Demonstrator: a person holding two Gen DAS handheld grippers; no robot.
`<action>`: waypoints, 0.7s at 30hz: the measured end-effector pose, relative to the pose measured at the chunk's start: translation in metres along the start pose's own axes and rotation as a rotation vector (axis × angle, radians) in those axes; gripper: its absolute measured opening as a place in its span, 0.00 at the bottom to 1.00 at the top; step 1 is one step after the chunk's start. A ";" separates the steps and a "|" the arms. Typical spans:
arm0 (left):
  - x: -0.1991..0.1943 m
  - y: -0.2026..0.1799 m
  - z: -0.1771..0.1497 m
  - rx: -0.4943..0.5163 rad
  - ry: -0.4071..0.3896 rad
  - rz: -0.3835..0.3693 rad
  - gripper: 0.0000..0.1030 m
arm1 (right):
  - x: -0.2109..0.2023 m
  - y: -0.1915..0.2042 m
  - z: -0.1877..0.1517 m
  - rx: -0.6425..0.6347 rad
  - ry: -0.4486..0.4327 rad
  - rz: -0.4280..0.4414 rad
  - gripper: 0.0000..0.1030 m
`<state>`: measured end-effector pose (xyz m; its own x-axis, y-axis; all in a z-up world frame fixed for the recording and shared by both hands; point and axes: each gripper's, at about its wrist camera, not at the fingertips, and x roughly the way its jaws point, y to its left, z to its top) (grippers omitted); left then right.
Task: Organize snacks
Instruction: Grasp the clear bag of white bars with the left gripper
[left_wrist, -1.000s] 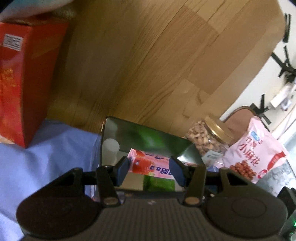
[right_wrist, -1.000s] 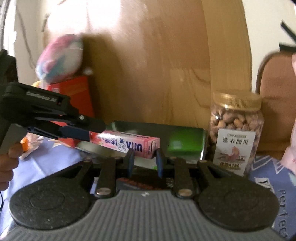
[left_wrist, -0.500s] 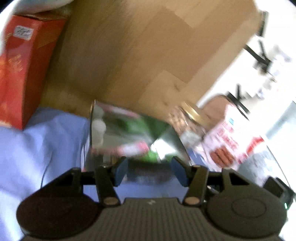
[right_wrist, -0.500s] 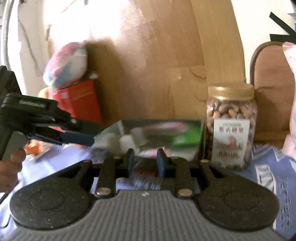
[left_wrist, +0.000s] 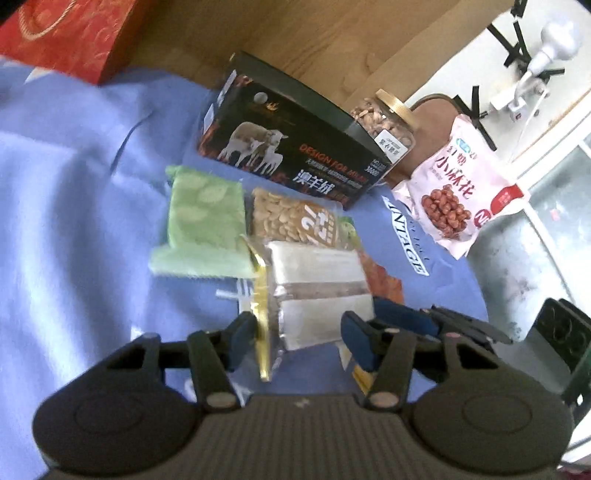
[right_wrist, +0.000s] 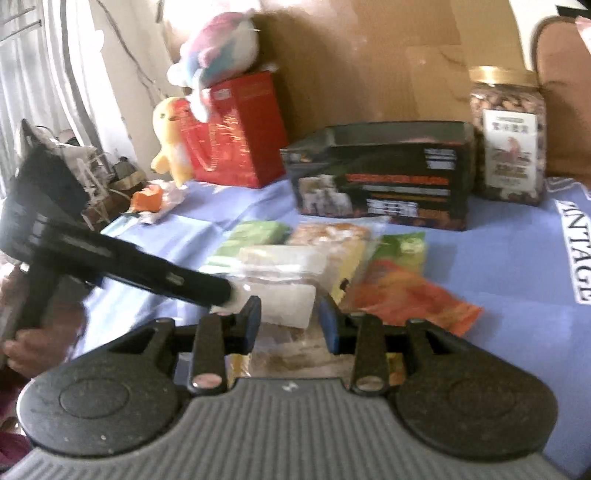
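Observation:
A black box (left_wrist: 291, 147) with sheep printed on it stands open-topped on the blue cloth (left_wrist: 74, 184); it also shows in the right wrist view (right_wrist: 384, 173). In front lie a green packet (left_wrist: 203, 225), a bean packet (left_wrist: 291, 218), an orange packet (right_wrist: 406, 295) and a clear white-bar packet (left_wrist: 317, 291). My left gripper (left_wrist: 299, 338) is open, its fingers either side of the white-bar packet's near end. My right gripper (right_wrist: 290, 321) is open just above the same packet (right_wrist: 280, 280), beside the left gripper's finger (right_wrist: 155, 273).
A nut jar (left_wrist: 384, 118) with a gold lid and a pink snack bag (left_wrist: 461, 188) stand right of the box. A red carton (right_wrist: 236, 133) with plush toys (right_wrist: 210, 48) sits at the back left. A wooden board (left_wrist: 295, 44) stands behind. The table edge is at right.
Both grippers pulled back from the black box and dropped toward the loose packets. The pink carton the left gripper held over the box is out of sight.

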<state>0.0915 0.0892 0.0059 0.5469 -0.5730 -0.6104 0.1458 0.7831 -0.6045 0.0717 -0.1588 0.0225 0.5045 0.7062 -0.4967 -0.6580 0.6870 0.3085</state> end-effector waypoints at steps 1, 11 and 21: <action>-0.004 0.000 -0.003 -0.001 -0.011 0.001 0.51 | 0.003 0.009 0.000 -0.018 0.001 0.008 0.37; -0.059 0.023 -0.030 -0.015 -0.078 0.044 0.55 | 0.003 0.074 -0.020 -0.244 0.047 0.077 0.47; -0.048 0.019 -0.025 0.039 -0.076 0.054 0.65 | 0.018 0.071 -0.035 -0.263 0.126 0.003 0.64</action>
<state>0.0480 0.1253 0.0108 0.6157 -0.5110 -0.5998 0.1458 0.8220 -0.5505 0.0147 -0.1030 0.0071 0.4399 0.6699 -0.5981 -0.7898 0.6056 0.0974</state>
